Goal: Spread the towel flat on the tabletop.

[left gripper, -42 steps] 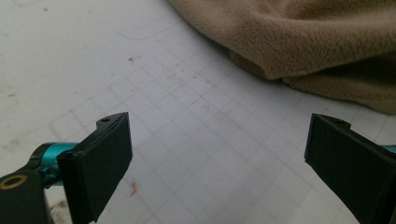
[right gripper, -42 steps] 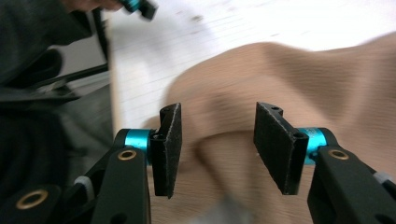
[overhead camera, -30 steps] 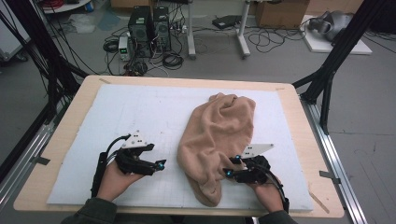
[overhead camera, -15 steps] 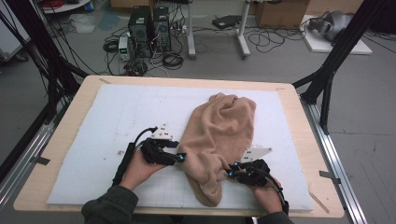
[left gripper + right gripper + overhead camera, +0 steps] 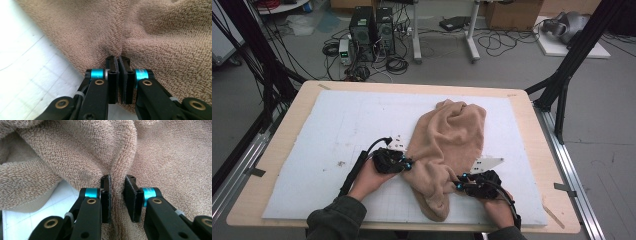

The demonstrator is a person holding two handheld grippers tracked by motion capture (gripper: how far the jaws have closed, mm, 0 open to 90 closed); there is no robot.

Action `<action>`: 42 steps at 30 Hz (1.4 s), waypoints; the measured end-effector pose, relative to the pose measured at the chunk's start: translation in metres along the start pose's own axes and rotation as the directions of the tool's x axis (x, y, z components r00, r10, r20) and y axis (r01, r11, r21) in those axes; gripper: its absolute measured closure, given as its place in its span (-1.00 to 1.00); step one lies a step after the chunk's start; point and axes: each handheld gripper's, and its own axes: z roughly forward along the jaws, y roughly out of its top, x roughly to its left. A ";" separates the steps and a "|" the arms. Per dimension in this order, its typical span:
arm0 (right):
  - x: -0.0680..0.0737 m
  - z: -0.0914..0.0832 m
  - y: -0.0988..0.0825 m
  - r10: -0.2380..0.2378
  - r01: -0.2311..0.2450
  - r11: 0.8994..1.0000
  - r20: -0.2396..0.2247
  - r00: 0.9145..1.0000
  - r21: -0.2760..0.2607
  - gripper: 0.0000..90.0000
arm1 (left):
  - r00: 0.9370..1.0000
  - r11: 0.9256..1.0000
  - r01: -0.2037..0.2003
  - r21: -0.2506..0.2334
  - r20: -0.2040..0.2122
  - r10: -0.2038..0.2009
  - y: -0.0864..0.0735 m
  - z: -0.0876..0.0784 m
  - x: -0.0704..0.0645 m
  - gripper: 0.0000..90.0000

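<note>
high view: tan towel (image 5: 447,150) lies crumpled on the white mat (image 5: 322,130) that covers the wooden worktop (image 5: 532,130), right of the middle, its narrow end reaching toward the near edge. left gripper (image 5: 406,164) sits at the towel's left edge, held in the person's left hand (image 5: 369,177), a black cable curling off behind it. right gripper (image 5: 459,185) sits at the towel's right edge nearer the person, with the right hand (image 5: 497,205) behind it and a grey plate on top. the two grippers face each other across the lower part of the towel, apart from each other. floor beyond the worktop carries computer towers (image 5: 372,27) and loose cables. left gripper view: left gripper (image 5: 119,65) jaws have just been closing and now stand almost together, pinching a thin fold of towel (image 5: 140,32) at the tips; the cloth puckers into a crease right above the pinch. white mat (image 5: 27,75) shows to the left. right gripper view: right gripper (image 5: 117,185) jaws are clamped on a thicker ridge of towel (image 5: 82,152) that runs up between the pads, both pads pressed into the cloth, a narrow gap left by the fold's bulk. a patch of mat (image 5: 50,205) with grid lines shows lower left.
</note>
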 end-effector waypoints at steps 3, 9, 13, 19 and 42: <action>0.002 -0.002 0.003 -0.021 0.021 1.000 0.022 1.000 0.000 0.69 | 1.000 1.000 -0.009 -0.005 -0.020 0.009 -0.001 -0.007 -0.001 0.93; 0.010 -0.009 0.013 -0.060 0.060 0.998 0.025 0.998 -0.027 0.75 | 0.995 0.999 -0.037 -0.013 -0.091 0.035 -0.019 -0.040 -0.004 0.99; 0.018 -0.008 0.020 -0.080 0.080 0.996 -0.001 0.997 -0.034 0.76 | 0.995 0.999 -0.028 -0.045 -0.097 0.024 -0.029 -0.054 -0.003 0.99; 0.022 -0.007 0.019 -0.104 0.104 0.995 0.009 0.995 0.001 0.77 | 1.000 0.993 0.023 -0.116 0.007 -0.022 -0.024 -0.048 0.006 0.44; 0.011 -0.013 -0.006 -0.041 0.041 0.999 -0.001 0.999 0.017 0.80 | 0.999 0.999 0.027 -0.029 -0.021 -0.027 -0.003 0.003 0.008 0.78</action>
